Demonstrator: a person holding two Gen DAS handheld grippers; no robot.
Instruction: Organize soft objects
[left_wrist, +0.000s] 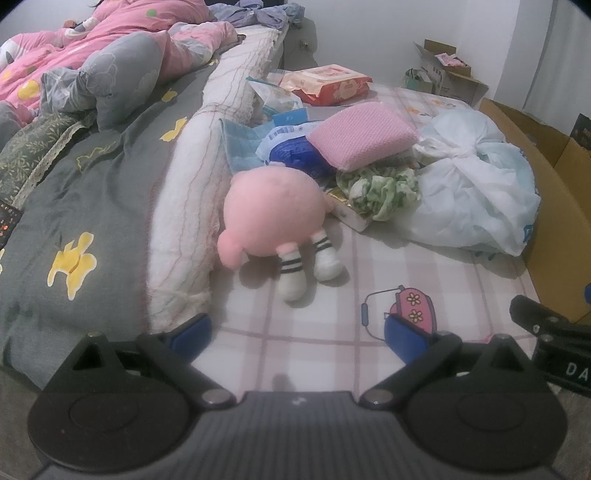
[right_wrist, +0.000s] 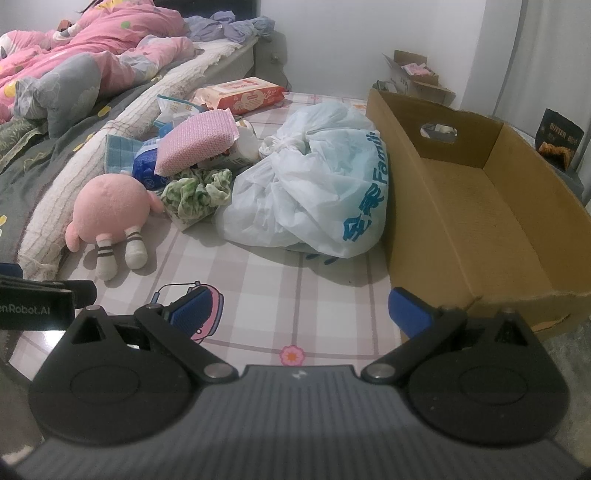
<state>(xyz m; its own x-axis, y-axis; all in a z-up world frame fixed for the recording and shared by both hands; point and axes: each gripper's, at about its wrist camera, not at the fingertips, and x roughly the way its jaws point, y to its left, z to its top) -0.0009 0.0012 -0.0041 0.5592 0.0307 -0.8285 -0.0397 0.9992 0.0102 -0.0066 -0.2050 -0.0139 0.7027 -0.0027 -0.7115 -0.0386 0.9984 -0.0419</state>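
Left gripper (left_wrist: 297, 334): blue-padded fingers spread wide, nothing between them, held low over the checked sheet (left_wrist: 314, 306). Right gripper (right_wrist: 301, 314): fingers likewise spread wide and empty, over the same sheet (right_wrist: 295, 280). Each gripper shows at the edge of the other's view, so the two sit side by side.

Landmark: pink plush toy (left_wrist: 275, 218). It lies on the sheet, well ahead of both grippers, round body farthest from them and its two white striped-sock legs pointing back toward them. In the right wrist view the plush toy (right_wrist: 110, 216) appears left of centre. Its left side rests against the edge of a white ridged blanket (left_wrist: 192, 184); beyond that edge spreads a grey quilt (left_wrist: 96, 192) with yellow patches.

Just behind the toy and to its right: a crumpled green-and-white cloth (right_wrist: 197, 194), touching a knotted white plastic bag (right_wrist: 314, 192) with blue lettering. Behind the toy, on top of a heap of packets: a pink knitted pad (left_wrist: 364, 138), tilted. Right of the bag, and touching it: an open cardboard box (right_wrist: 480, 221), nothing visible inside.

Farther behind the toy: an orange pack of wipes (right_wrist: 242, 94) lying flat. Far left behind it: a pink quilt (left_wrist: 110, 33) bunched on the raised bed.
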